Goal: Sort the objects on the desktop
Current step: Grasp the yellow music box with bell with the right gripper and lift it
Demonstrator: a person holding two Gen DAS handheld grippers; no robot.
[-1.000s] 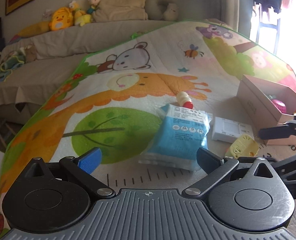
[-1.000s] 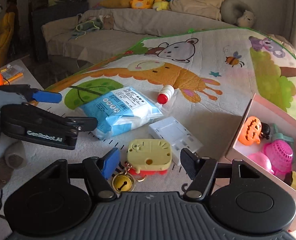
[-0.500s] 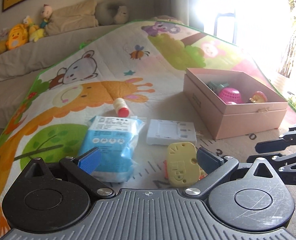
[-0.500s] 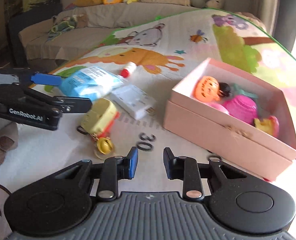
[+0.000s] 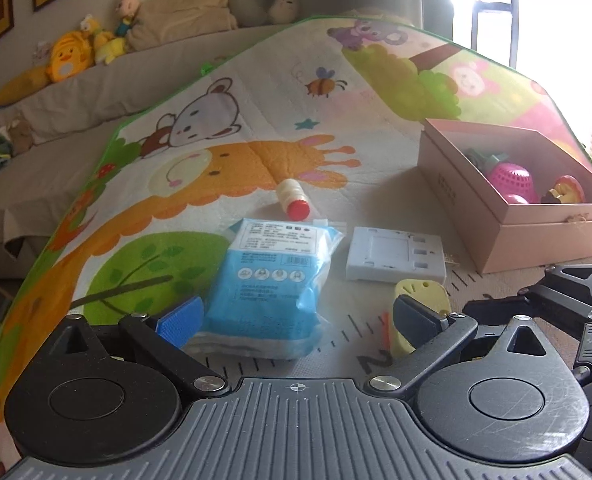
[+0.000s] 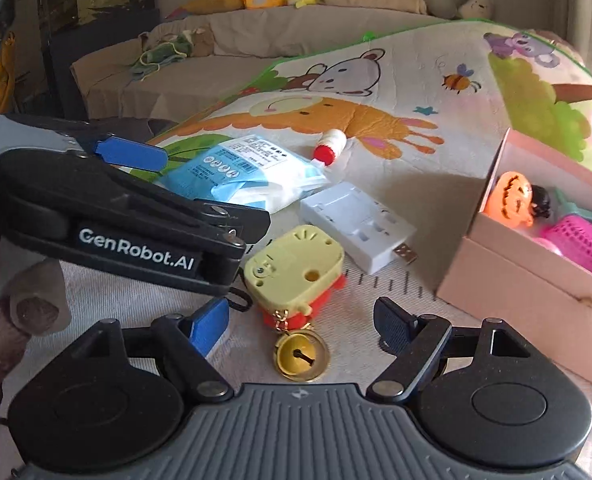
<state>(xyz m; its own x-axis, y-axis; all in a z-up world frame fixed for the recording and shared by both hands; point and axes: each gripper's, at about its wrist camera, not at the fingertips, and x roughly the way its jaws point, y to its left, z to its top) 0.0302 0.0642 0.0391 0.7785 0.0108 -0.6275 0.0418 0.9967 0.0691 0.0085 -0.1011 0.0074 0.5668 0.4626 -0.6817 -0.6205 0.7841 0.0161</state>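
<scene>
A blue tissue pack (image 5: 272, 280) lies on the play mat between the open fingers of my left gripper (image 5: 296, 320). A yellow toy keychain (image 6: 292, 272) with a gold bell (image 6: 299, 356) lies between the open fingers of my right gripper (image 6: 303, 324). A white adapter (image 6: 355, 224) and a small red-capped bottle (image 6: 329, 146) lie just beyond. A pink box (image 6: 527, 280) holding toys stands at the right. The left gripper also shows in the right wrist view (image 6: 136, 216), beside the keychain.
The cartoon play mat (image 5: 224, 152) covers the surface. A sofa with plush toys (image 5: 72, 56) runs along the back. A bright window (image 5: 535, 8) is at the far right. A brown object (image 6: 24, 312) sits at the left edge.
My right gripper has opened wide and come back over the yellow keychain. My left gripper has shifted left, with the tissue pack now between its fingers.
</scene>
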